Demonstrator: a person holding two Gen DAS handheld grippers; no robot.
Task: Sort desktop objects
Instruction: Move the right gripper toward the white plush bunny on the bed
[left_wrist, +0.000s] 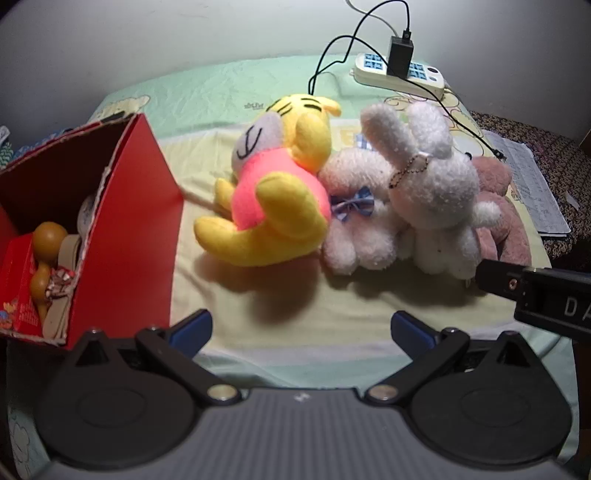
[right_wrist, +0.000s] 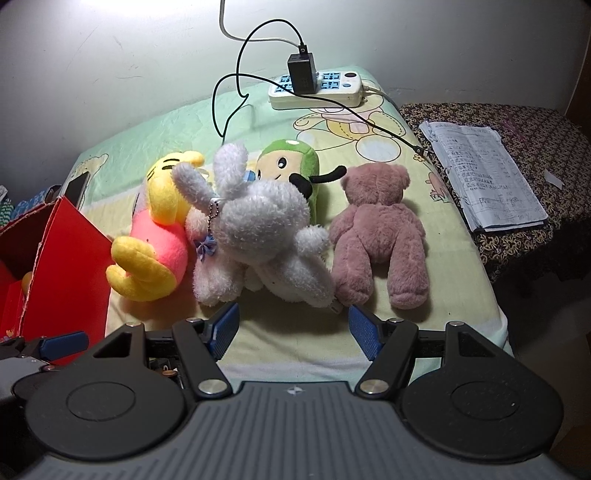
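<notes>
You held both the left gripper (left_wrist: 301, 326) and right gripper (right_wrist: 293, 330) wide open and empty; the fluffy white plush rabbit (right_wrist: 258, 236), touching the yellow plush tiger (right_wrist: 159, 229), could have dragged it.

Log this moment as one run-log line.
left tool: open, empty | right tool: open, before fluffy white plush rabbit | torn red cardboard box: left, no plush visible inside

Ahead of the right gripper (right_wrist: 293, 330), whose fingers stand apart, a white fluffy rabbit (right_wrist: 266, 236) sprawls over a cream plush (right_wrist: 214, 273). Left lies a yellow plush in pink (right_wrist: 159, 236); right, a pink bear (right_wrist: 380, 229) face down; behind, a green plush (right_wrist: 291, 158). A red box (right_wrist: 62, 266) stands far left.
</notes>
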